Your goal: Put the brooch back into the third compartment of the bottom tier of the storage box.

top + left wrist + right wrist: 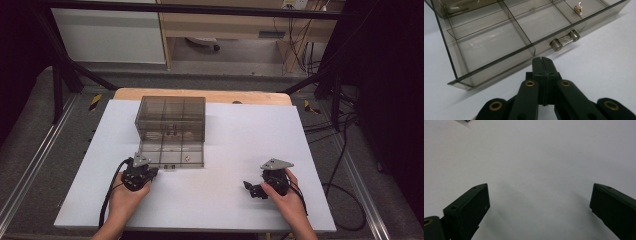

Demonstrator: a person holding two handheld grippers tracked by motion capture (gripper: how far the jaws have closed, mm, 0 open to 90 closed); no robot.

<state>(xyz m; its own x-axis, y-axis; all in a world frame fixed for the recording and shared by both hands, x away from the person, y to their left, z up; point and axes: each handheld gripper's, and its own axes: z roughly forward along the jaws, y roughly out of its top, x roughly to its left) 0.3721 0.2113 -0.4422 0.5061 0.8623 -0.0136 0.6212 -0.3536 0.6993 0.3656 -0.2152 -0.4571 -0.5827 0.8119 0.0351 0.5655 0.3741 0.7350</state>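
Black plastic jaws of the left gripper (542,61) press flat together with nothing between them, their tips just short of the pulled-out drawer (499,45) and near its clear cylindrical handle (564,40). In the right gripper view, the right gripper (539,197) has its two blunt black jaws spread wide over bare white surface, holding nothing; both jaws are cut off by the bottom edge. In the high view each hand comes in from the bottom edge, forearms cut off, and a dark cable trails from the left gripper toward the near edge.

Smoky, see-through plastic forms the drawer, which thin walls split into square compartments. A small brass-coloured piece (577,8) lies in a far compartment near the front wall; its shape is too small to make out. The drawer's far end is hidden inside the matching tinted cabinet (171,120), a boxy case standing at the back left of the white board (235,165), which lies on a wooden table (200,95). Reflections blur what else the cabinet holds.

Beyond the table, black frame bars (65,70) cross the grey floor, and loose cables (345,150) run along the right side.
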